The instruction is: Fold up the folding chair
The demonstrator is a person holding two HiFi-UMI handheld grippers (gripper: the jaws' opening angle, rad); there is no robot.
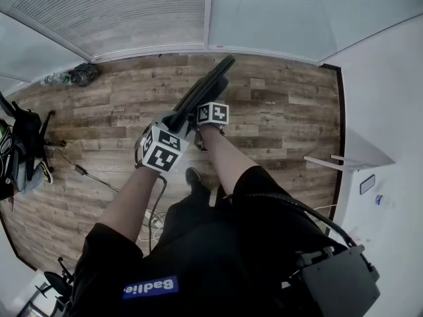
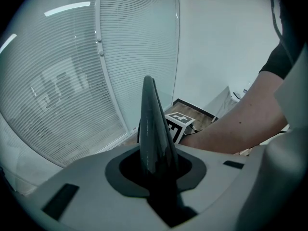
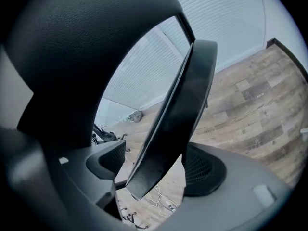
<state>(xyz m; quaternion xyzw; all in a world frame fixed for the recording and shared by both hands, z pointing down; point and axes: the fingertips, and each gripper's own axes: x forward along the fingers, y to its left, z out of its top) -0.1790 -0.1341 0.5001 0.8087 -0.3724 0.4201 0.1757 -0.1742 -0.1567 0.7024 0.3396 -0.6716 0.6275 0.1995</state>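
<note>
The black folding chair (image 1: 205, 88) is folded flat and seen edge-on over the wood floor, slanting up toward the glass wall. My left gripper (image 1: 165, 144) sits at its near end. In the left gripper view a thin dark chair panel (image 2: 153, 124) stands upright between the jaws, and my left gripper (image 2: 154, 166) is shut on it. My right gripper (image 1: 211, 114) is just to the right, against the chair. In the right gripper view a dark chair panel (image 3: 180, 114) slants between the jaws of my right gripper (image 3: 153, 165). It lies against the right pad (image 3: 204, 170). Floor shows between it and the left pad (image 3: 105, 160). A black padded part (image 3: 82, 47) fills the upper left.
Glass walls with blinds (image 1: 132, 12) close off the far side. A dark bag (image 1: 82, 73) lies at their foot. Black equipment (image 1: 23, 150) and a floor cable (image 1: 79, 170) are at the left. A white ledge (image 1: 330, 160) juts from the right wall. My shoe (image 1: 193, 176) is below the grippers.
</note>
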